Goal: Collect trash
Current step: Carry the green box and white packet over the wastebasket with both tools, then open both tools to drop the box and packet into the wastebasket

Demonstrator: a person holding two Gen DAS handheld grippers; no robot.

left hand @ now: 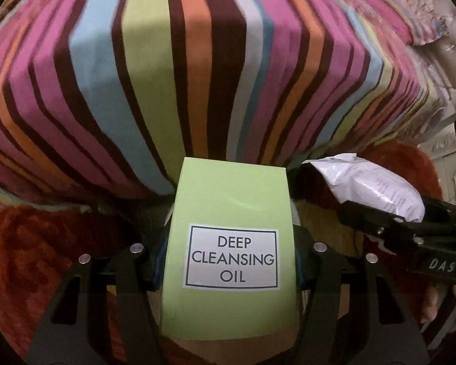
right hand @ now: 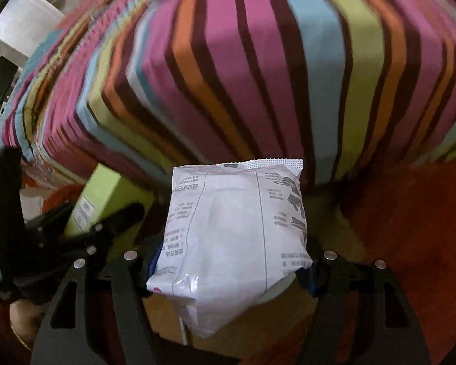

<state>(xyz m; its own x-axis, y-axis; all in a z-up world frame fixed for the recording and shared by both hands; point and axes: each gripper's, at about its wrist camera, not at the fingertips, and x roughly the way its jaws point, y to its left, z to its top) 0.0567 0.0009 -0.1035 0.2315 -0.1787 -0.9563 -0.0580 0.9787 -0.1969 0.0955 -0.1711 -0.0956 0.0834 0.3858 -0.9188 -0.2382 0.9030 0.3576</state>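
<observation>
My left gripper (left hand: 228, 261) is shut on a light green box (left hand: 231, 213) labelled "DEEP CLEANSING OIL", held upright between its fingers. My right gripper (right hand: 231, 267) is shut on a white printed plastic packet (right hand: 234, 228). Each shows in the other view: the packet (left hand: 371, 185) at right in the left wrist view, the green box (right hand: 103, 197) at left in the right wrist view. Both are held above a brown cardboard box (right hand: 258, 325) below them.
A bed with a striped multicolour sheet (left hand: 197, 76) fills the view ahead, its edge close. A red-orange fuzzy rug (right hand: 410, 258) covers the floor around the cardboard box. White furniture (right hand: 21, 30) stands at the far left.
</observation>
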